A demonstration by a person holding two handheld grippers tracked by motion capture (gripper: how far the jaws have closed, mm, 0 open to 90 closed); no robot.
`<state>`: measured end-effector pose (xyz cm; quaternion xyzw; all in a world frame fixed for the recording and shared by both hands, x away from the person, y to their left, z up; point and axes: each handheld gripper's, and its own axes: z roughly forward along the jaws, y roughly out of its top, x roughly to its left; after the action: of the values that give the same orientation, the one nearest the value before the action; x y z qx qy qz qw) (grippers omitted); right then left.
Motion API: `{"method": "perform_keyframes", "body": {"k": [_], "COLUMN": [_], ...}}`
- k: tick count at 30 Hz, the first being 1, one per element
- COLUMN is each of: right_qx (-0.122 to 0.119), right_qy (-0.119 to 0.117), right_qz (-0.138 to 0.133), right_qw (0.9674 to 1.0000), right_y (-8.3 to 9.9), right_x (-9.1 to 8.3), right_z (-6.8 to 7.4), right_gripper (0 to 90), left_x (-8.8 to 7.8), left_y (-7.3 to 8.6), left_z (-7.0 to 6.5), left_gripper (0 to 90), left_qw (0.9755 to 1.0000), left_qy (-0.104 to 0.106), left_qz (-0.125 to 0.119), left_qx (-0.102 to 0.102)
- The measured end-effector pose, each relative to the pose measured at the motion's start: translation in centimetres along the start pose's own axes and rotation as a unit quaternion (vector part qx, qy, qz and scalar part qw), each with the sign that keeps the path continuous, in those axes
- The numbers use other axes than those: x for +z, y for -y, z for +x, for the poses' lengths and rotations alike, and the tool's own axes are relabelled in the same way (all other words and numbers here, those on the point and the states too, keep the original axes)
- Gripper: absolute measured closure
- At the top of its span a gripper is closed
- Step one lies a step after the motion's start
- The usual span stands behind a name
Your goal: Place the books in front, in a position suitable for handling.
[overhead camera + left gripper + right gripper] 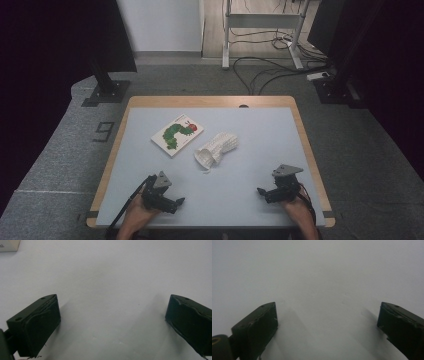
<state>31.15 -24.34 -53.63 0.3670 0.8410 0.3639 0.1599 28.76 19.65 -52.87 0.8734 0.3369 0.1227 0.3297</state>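
Observation:
A picture book (177, 133) with a green caterpillar on its white cover lies left of the table's centre. Beside it, to the right, rests a crumpled white cloth (216, 148). My left gripper (176, 204) sits low at the near left of the table, held by a hand, open and empty. In the left gripper view its jaws stand wide apart over bare table (112, 315), with a white corner (8, 245) of the book at top left. My right gripper (262, 193) rests at the near right, open. The right gripper view shows its jaws spread over bare table (327, 322).
The light grey table top (260, 135) has a wooden rim. A dark monitor stand (107, 90) is on the floor at back left, another stand (332, 87) at back right. Cables (265, 70) trail across the floor behind the table.

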Motion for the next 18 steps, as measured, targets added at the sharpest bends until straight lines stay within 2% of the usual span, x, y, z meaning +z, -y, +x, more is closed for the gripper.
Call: {"method": "perform_keyframes", "body": {"k": [3, 18], "right_qx": [-0.006, -0.005], "right_qy": [-0.008, -0.013], "right_qz": [-0.007, -0.002], "right_qw": [0.9999, 0.9999], "right_y": [0.05, -0.07], "right_x": [-0.12, -0.11], "right_z": [0.04, -0.08], "right_gripper": [8.0, 7.6], "left_x": [0.00, 0.00], "left_y": [0.00, -0.01], "left_z": [0.03, 0.04], "left_gripper": [0.0, 0.0], "left_qw": [1.0000, 1.0000], "left_qy": [0.001, 0.001], "left_qz": [0.000, 0.000], "left_qx": [-0.001, -0.001]}}
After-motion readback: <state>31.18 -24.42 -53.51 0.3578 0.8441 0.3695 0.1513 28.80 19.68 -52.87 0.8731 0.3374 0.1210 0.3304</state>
